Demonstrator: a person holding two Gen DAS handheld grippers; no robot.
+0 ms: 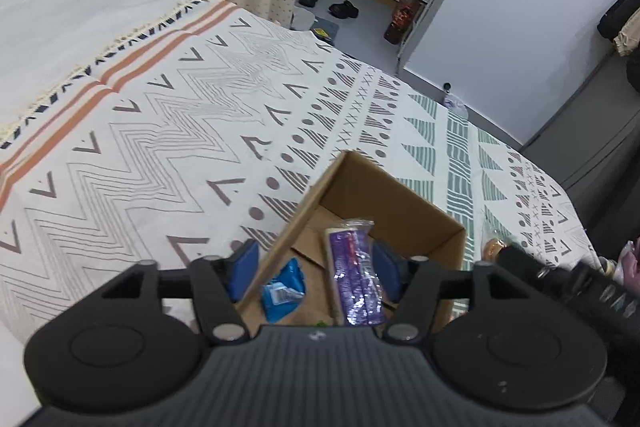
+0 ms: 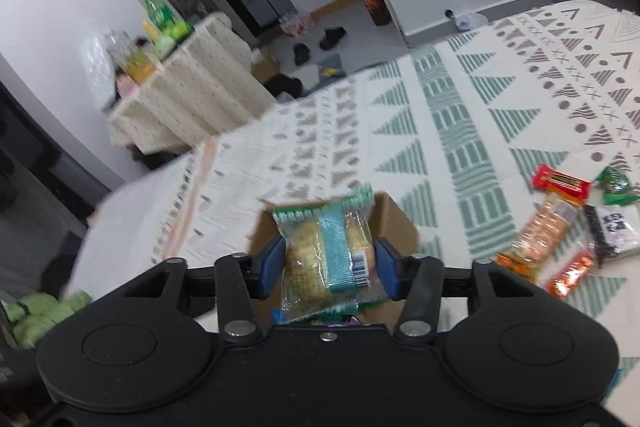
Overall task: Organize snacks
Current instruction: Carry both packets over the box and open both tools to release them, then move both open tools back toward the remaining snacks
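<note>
The left gripper [image 1: 314, 269] is hanging over the cardboard box [image 1: 394, 201] with its blue pads spread wide and gripping nothing, while a purple snack pack [image 1: 354, 277] and a blue packet [image 1: 282, 291] are lying inside the box. The right gripper [image 2: 330, 263] is squeezing a green-banded cracker pack [image 2: 326, 251] above the box [image 2: 394, 217]. At its three o'clock, a red wrapper [image 2: 560, 183] and an orange cracker sleeve [image 2: 538, 235] are lying loose on the patterned cloth [image 2: 460, 147].

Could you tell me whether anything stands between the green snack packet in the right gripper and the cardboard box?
Nothing visible does. The right gripper holds the green snack packet directly above the open cardboard box, with only air between.
</note>
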